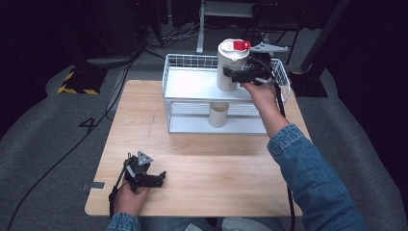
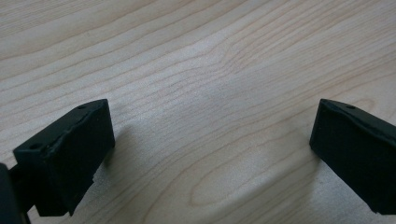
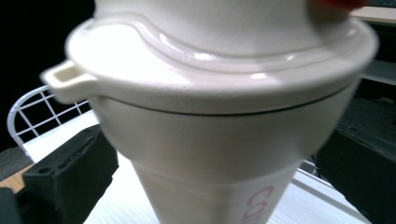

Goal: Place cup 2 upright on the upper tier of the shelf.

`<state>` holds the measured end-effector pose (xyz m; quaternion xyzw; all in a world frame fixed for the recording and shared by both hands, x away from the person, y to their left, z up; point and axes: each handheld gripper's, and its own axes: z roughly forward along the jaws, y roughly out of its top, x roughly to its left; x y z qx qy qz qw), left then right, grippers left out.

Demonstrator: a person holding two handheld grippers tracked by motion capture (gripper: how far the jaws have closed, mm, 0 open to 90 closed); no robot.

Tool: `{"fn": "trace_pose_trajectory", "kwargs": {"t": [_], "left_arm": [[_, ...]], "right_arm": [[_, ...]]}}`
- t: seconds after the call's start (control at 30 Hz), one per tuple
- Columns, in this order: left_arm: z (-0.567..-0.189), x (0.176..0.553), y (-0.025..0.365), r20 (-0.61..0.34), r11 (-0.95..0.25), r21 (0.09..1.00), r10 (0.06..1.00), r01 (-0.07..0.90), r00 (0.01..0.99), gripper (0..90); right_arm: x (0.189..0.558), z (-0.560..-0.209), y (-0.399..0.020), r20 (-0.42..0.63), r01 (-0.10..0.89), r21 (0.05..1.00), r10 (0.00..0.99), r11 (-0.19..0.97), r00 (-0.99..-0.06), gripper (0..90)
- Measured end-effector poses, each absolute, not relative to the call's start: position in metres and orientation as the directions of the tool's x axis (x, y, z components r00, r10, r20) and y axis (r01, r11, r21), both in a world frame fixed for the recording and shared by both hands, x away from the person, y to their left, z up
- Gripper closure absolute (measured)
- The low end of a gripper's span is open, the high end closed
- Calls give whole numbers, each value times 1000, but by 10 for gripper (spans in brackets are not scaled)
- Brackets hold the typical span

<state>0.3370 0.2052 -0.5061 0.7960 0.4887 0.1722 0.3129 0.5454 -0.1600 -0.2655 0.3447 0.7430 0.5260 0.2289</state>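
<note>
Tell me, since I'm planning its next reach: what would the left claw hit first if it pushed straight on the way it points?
Probably the wooden table itself. The left claw is open, angled down at bare wood, with nothing between its jaws. Depth is hard to judge.

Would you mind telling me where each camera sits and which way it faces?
High view: above the person's side, looking forward and down on the wooden table and white wire shelf; both forearms, left tongs, right tongs.
Left gripper view: rides the left tongs, facing down at bare tabletop; jaws apart.
Right gripper view: rides the right tongs, facing the lidded cream cup between its jaws.
Shared: high and right gripper views both show the cup and shelf.
</note>
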Motion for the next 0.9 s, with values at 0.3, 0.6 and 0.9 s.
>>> {"fn": "trace_pose_trajectory", "kwargs": {"t": [0.3,0.6,0.9], "left_arm": [[-506,337,205,-32,-327,667,886,670,463,3],[-506,337,205,-31,-327,666,886,670,463,3],[-506,337,205,-32,-326,667,886,670,463,3]], "right_arm": [[525,-252,-174,0,248,941,732,231,-681,0],[501,-244,-188,-1,246,937,705,249,-709,0],[471,-240,-203,-19,217,938,662,272,-749,0]]}}
